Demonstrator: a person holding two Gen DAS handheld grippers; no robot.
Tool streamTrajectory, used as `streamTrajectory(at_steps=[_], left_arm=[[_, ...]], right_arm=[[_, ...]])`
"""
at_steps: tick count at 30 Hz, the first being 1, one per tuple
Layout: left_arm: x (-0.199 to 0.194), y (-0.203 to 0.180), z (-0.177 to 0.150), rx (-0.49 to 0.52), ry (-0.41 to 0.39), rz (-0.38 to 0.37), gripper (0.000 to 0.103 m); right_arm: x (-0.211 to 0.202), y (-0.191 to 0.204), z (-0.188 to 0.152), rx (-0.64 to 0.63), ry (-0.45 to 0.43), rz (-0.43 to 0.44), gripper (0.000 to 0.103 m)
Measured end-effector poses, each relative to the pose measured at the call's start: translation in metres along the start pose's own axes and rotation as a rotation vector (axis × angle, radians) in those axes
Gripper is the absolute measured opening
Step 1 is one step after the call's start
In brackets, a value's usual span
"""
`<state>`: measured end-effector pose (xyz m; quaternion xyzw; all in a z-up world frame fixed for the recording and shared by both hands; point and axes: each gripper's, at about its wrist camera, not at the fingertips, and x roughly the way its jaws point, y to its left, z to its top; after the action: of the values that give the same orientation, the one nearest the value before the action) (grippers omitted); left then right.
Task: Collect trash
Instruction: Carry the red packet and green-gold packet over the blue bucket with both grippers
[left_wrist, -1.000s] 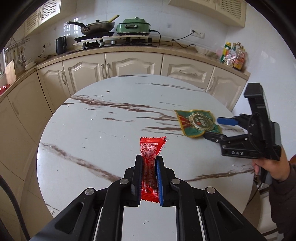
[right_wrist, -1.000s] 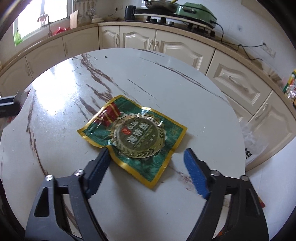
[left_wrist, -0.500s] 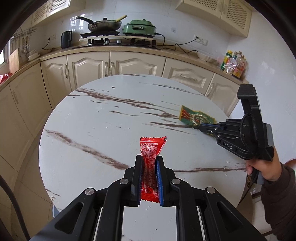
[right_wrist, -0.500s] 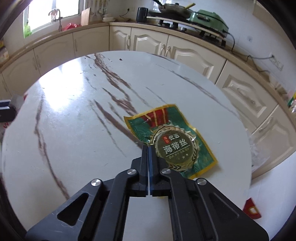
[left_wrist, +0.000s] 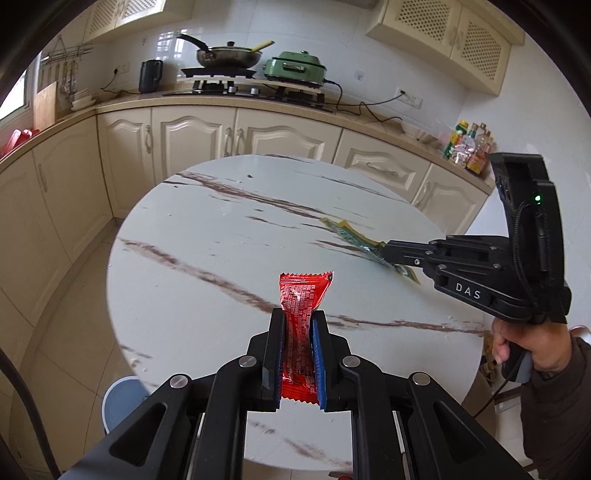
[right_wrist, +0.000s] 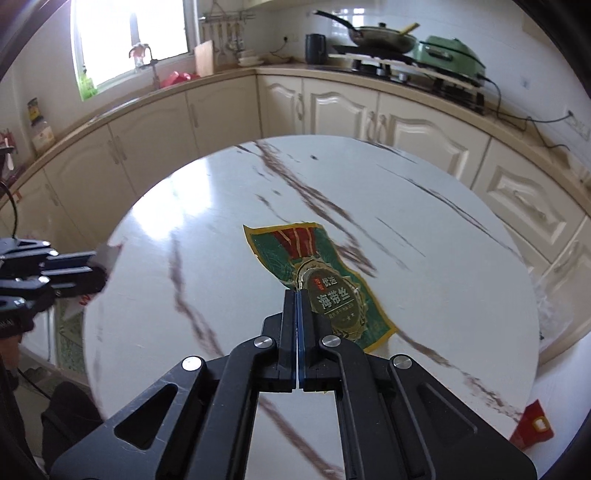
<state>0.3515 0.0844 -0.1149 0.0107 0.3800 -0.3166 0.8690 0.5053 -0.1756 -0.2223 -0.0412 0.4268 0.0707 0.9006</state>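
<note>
Jaws of the left gripper (left_wrist: 298, 317) clench a red wrapper (left_wrist: 301, 325) upright above the marbled round bench (left_wrist: 207, 236), while the right gripper (right_wrist: 297, 295), marked "DAS", pinches a green-and-gold packet (right_wrist: 325, 284) reading "海带丝", lifted over the bench, cabinets (left_wrist: 192, 136) behind.

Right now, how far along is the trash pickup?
Both pieces are gripped. The left tongs are shut on the red wrapper, and the right tongs pinch an edge of the green packet, which hangs over the marble table. Nothing looks binned yet. A red scrap lies on the floor.
</note>
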Motion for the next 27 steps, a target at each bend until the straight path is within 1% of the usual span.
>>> streamTrajectory(at_steps=[8, 15, 19, 25, 27], left_arm=[[-0.04, 0.04, -0.026, -0.073, -0.016, 0.053, 0.01], [-0.064, 0.071, -0.043, -0.153, -0.026, 0.082, 0.01], [-0.068, 0.08, -0.051, -0.169, -0.022, 0.108, 0.01], [-0.076, 0.099, -0.063, -0.217, -0.025, 0.115, 0.01], [-0.081, 0.107, -0.069, -0.241, -0.03, 0.129, 0.01]], right_arm=[[0.011, 0.084, 0.019, -0.088, -0.011, 0.1, 0.002], [0.029, 0.149, 0.025, -0.157, 0.002, 0.161, 0.002], [0.035, 0.176, 0.028, -0.183, 0.008, 0.187, 0.002], [0.043, 0.208, 0.035, -0.216, 0.013, 0.225, 0.002], [0.048, 0.221, 0.038, -0.232, 0.017, 0.238, 0.002]])
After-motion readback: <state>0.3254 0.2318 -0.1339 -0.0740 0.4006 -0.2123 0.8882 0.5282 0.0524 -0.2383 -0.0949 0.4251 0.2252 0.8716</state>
